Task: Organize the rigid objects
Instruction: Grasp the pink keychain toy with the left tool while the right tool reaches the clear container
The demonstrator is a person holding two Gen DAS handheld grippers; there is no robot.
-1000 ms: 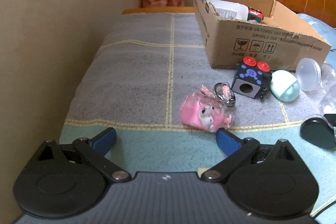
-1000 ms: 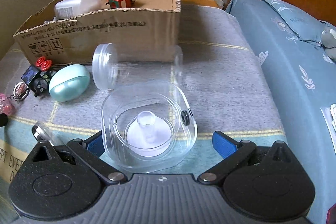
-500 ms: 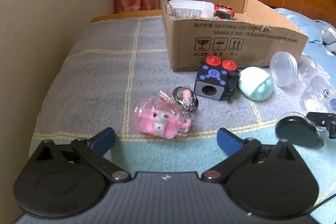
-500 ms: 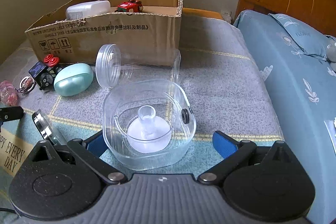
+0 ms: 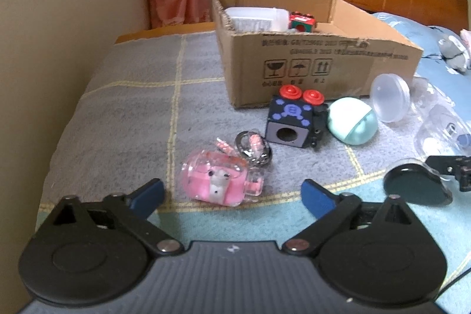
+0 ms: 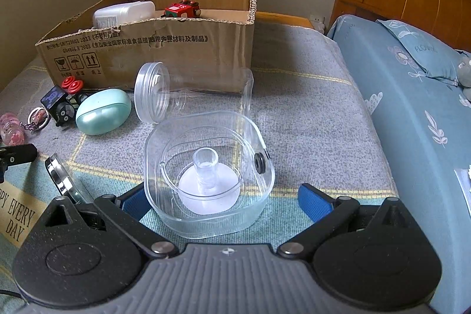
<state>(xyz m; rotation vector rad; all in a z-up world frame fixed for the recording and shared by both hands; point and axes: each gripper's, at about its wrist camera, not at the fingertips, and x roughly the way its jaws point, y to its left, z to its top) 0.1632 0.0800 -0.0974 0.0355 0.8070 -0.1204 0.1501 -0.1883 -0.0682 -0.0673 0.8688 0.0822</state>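
1. Left wrist view: the left tongs [image 5: 232, 194] point down at the bed [image 5: 132, 114]. Their blue pads stand wide apart and are closing, with nothing pressed between them. The pink keychain charm [image 5: 219, 181] lies just ahead of the gap, touching neither pad.
2. The cardboard box [image 5: 309, 64] is the landmark. It sits at the far side of the grey blanket and holds a white bottle [image 5: 256, 18] and a red toy [image 5: 301, 21].
3. Just in front of the box stand a black cube toy [image 5: 290, 122] with two red knobs and, to its right, a mint oval case [image 5: 353, 119]. The charm lies nearer the camera than the cube.
4. Right wrist view: the right tongs [image 6: 223, 202] are spread wide. A clear square container [image 6: 206, 169] sits between the pads; the left pad is just beside its wall, the right pad is apart from it, so nothing is gripped.
5. In front of the box here lies a clear jar [image 6: 191, 93] on its side. The mint case and cube toy rest near the box's left front corner.
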